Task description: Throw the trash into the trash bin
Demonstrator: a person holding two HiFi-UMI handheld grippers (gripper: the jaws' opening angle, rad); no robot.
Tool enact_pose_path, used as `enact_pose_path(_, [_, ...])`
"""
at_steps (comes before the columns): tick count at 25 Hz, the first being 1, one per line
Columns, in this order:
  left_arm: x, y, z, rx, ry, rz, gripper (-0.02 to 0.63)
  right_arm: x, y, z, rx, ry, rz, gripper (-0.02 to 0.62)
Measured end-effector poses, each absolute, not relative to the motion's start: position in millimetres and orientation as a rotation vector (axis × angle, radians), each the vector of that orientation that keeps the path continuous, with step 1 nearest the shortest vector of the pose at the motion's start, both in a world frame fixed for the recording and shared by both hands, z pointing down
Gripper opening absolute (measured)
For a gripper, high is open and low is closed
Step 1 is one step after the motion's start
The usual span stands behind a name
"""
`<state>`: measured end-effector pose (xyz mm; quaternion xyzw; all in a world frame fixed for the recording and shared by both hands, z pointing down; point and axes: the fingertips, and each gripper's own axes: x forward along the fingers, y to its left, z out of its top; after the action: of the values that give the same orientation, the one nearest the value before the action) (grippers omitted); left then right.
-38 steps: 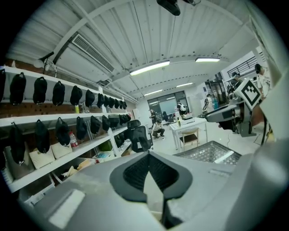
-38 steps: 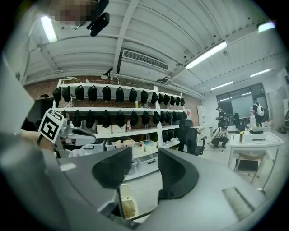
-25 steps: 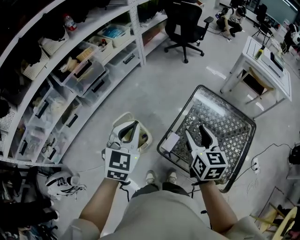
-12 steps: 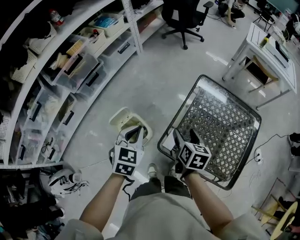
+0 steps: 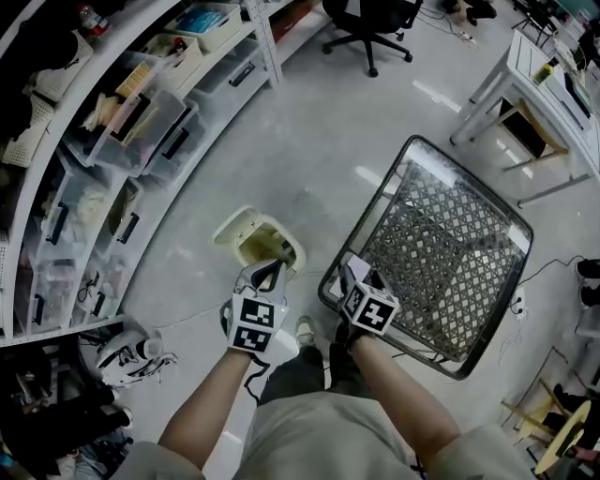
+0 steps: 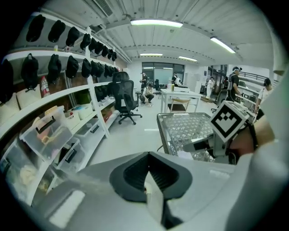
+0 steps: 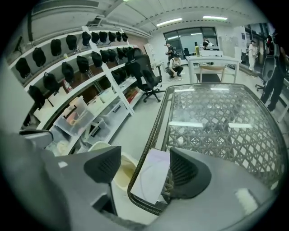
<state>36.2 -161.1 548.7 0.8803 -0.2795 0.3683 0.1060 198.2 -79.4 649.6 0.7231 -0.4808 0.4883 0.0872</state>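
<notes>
A cream trash bin [image 5: 255, 239] stands open on the floor between the shelves and a wire-mesh table [image 5: 364, 220]. My left gripper [image 5: 267, 272] hangs just in front of the bin, its jaw tips meeting in the left gripper view [image 6: 149, 155], with nothing clearly held. A white sheet of paper [image 7: 151, 180] lies on the table's near corner by the rim [image 7: 151, 135]. My right gripper [image 5: 354, 272] is at that corner. Its jaws have just been opening and stand wide [image 7: 144, 169], one pad on each side of the paper, not pressing on it. The bin [image 7: 119, 173] shows beyond the left pad.
Shelves with clear storage boxes [image 5: 122, 122] run along the left. A black office chair [image 5: 370, 23] and a white desk [image 5: 553, 84] stand farther off. Sneakers [image 5: 131, 356] lie at the lower left, and cables trail on the floor to the right of the table.
Both grippers have dropped lower. The right one has come left and down to the table's near corner over the paper. The left one now sits right in front of the bin.
</notes>
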Motion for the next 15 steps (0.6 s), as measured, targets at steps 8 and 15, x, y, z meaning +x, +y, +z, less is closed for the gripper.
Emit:
enact_pose_path(8, [14, -156, 600, 2.482, -0.774, 1.146, 0.003, 189, -69, 725, 2.111, -1.133, 1.655, 0.39])
enact_pose_path(15, [-2, -155, 620, 2.429, -0.768, 1.15, 0.003, 188, -63, 745, 2.091, -1.0, 1.666, 0.362])
